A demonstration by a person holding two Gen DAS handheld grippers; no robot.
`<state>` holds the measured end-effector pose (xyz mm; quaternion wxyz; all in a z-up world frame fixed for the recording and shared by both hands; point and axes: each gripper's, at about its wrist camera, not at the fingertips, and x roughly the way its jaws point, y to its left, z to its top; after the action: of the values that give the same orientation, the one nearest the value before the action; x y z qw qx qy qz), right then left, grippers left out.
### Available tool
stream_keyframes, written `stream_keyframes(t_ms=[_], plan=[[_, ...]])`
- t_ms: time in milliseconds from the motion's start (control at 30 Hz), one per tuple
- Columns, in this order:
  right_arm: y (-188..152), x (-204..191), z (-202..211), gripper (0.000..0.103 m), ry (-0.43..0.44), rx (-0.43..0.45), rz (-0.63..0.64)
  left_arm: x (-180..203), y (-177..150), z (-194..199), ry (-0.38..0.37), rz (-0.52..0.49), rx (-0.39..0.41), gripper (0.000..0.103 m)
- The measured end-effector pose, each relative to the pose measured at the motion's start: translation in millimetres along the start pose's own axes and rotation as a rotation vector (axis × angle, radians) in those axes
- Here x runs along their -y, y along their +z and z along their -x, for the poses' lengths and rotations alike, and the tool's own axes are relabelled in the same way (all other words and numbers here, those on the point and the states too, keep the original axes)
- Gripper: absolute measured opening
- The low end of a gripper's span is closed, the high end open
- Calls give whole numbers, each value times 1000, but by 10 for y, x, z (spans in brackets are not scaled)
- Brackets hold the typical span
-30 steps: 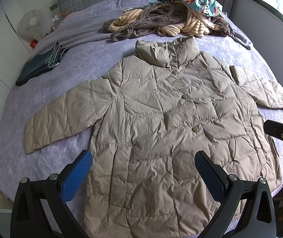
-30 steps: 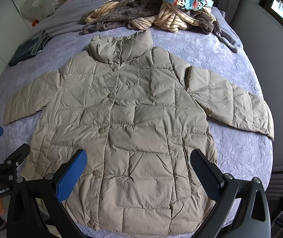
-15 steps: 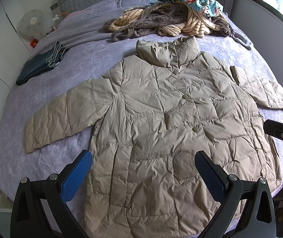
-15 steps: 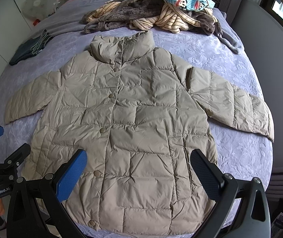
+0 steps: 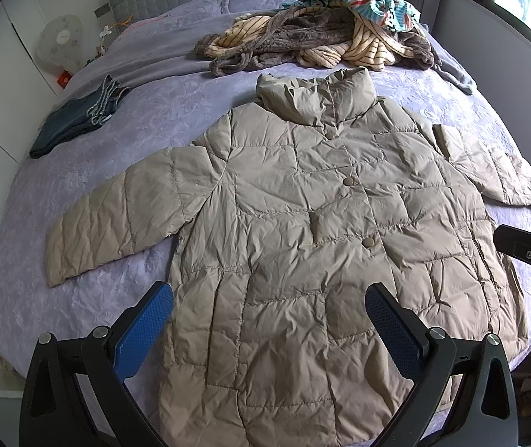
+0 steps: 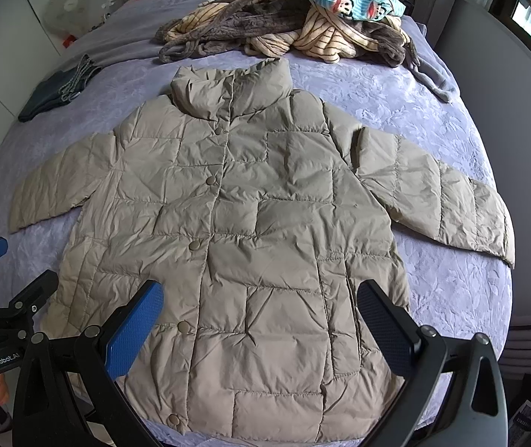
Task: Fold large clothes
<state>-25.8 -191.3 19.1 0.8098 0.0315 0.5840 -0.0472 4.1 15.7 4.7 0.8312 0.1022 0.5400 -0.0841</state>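
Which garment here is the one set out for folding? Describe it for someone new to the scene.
On the lavender bed, below the heap of clothes near the headboard, lies a beige quilted puffer jacket. It alone is spread flat, buttoned, sleeves out to both sides.

Jacket [image 5: 302,242] hem behind fingers [image 5: 142,331]

I'm getting soft, even daylight in both wrist views, source is the window [image 5: 526,3] upper right, slightly blown out. Shadows weak, just in the jacket [image 5: 302,242] creases. Heavy fisheye: bed [image 5: 176,111] edges bow, corners vignette to black. Focus sharp centre, mildly soft at the rim. No motion blur.
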Motion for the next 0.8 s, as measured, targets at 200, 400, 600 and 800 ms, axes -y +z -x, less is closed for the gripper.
stream_keyframes(t_ms=[200, 400, 600, 800], plan=[[5, -47, -9, 103, -5, -9, 5, -108, -51, -43, -10, 24, -12, 103], [6, -173, -152, 103, 11, -15, 20, -455, -79, -266, -57, 114, -58, 103], [18, -405, -348, 103, 85, -7, -20, -1072, -130, -621, -106, 261, -78, 103], [44, -846, -740, 103, 182, -139, -20, -1956, -256, -1210, -270, 526, -61, 103]])
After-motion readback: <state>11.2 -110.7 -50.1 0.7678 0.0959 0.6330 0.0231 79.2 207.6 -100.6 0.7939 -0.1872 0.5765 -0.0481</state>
